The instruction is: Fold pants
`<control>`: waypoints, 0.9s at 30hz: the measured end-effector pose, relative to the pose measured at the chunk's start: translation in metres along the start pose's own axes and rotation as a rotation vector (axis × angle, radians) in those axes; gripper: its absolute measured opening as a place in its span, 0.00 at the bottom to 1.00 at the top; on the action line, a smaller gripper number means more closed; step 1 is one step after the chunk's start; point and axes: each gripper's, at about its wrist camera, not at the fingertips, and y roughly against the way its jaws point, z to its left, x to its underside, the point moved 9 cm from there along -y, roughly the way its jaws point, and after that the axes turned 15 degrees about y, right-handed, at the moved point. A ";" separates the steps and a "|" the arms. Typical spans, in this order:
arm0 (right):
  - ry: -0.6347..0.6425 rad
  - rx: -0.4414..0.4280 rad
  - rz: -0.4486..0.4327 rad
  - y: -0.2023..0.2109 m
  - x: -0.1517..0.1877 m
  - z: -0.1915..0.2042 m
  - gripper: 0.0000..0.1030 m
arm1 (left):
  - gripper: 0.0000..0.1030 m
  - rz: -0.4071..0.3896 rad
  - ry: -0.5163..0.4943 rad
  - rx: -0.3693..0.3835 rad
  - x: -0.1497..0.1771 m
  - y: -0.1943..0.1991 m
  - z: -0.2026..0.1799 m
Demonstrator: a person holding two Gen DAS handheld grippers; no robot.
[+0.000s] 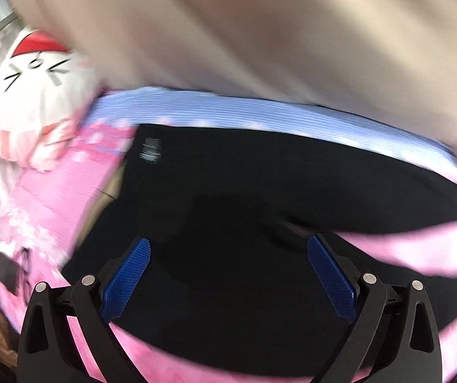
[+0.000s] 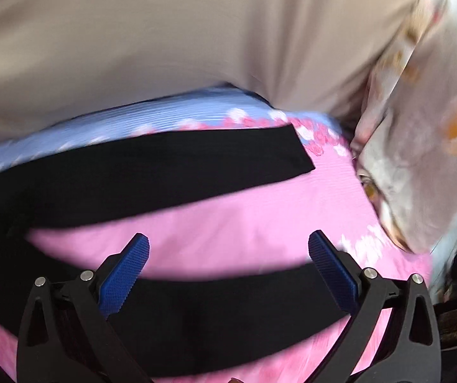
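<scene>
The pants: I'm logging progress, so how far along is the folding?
Done: the black pants lie spread on the pink sheet, two legs apart with sheet showing between them. In hand: nothing; the left tongs and right tongs are open above the fabric, gripping nothing. Left: every fold, starting with bringing one leg onto the other.

Bed's got a pink sheet with a blue strip along the far edge, black pants spread flat across it, legs apart.
</scene>
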 end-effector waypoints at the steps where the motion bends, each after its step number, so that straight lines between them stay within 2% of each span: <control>1: -0.015 -0.004 0.017 -0.023 -0.012 -0.022 0.95 | 0.95 0.013 0.025 -0.046 -0.015 -0.016 0.012; 3: -0.010 0.053 0.083 -0.072 -0.035 -0.064 0.95 | 0.95 0.030 0.084 -0.117 -0.046 -0.045 0.038; 5: -0.002 0.062 0.127 -0.115 -0.054 -0.092 0.95 | 0.95 0.039 0.117 -0.131 -0.068 -0.064 0.055; 7: -0.012 0.045 0.149 -0.155 -0.071 -0.112 0.95 | 0.95 0.057 0.132 -0.173 -0.087 -0.086 0.072; 10: -0.047 -0.002 0.209 -0.208 -0.080 -0.124 0.95 | 0.95 0.093 0.130 -0.238 -0.110 -0.121 0.095; 14: -0.013 -0.046 0.232 -0.239 -0.075 -0.114 0.94 | 0.95 0.145 0.025 -0.271 -0.132 -0.166 0.108; 15: -0.012 -0.048 0.194 -0.239 -0.077 -0.112 0.94 | 0.95 0.150 -0.006 -0.291 -0.136 -0.178 0.111; 17: -0.031 -0.069 0.172 -0.240 -0.075 -0.111 0.92 | 0.95 0.153 -0.034 -0.301 -0.143 -0.194 0.115; 18: -0.042 -0.092 0.162 -0.239 -0.073 -0.110 0.89 | 0.95 0.160 -0.039 -0.288 -0.146 -0.204 0.116; 20: -0.047 -0.125 0.145 -0.236 -0.073 -0.106 0.76 | 0.95 0.180 -0.043 -0.261 -0.149 -0.218 0.115; 22: -0.033 -0.139 0.140 -0.232 -0.074 -0.101 0.68 | 0.95 0.177 -0.038 -0.215 -0.154 -0.226 0.111; 24: -0.015 -0.149 0.141 -0.229 -0.075 -0.094 0.56 | 0.95 0.182 -0.026 -0.170 -0.159 -0.231 0.111; 25: -0.011 -0.161 0.139 -0.227 -0.076 -0.091 0.47 | 0.95 0.186 -0.018 -0.153 -0.161 -0.232 0.111; 26: -0.009 -0.177 0.139 -0.225 -0.077 -0.087 0.34 | 0.92 0.188 -0.012 -0.135 -0.161 -0.234 0.109; 27: -0.009 -0.200 0.142 -0.223 -0.079 -0.080 0.29 | 0.80 0.183 -0.013 -0.107 -0.162 -0.233 0.106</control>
